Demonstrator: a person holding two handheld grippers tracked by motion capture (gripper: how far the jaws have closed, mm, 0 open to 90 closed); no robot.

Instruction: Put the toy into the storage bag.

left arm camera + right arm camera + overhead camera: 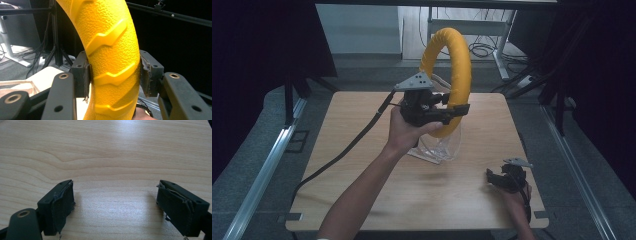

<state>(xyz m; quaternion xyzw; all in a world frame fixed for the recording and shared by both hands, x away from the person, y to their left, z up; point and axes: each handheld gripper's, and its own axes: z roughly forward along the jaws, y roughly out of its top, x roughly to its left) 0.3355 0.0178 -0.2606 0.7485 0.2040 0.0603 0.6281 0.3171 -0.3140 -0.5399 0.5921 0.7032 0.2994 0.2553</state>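
A person's left gripper (455, 111) clamps the lower right arc of a yellow ring (451, 75) held upright above a clear stand (439, 150) at mid-table, while the right gripper (498, 176), jaws wide and empty, rests well apart near the table's (362, 185) front right corner.

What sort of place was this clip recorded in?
Probably a lab or data-collection booth, not a home: a small wooden table framed by metal rails, dark curtains on both sides, and loose cables on the floor behind. The left hand-held gripper holds a yellow ring.
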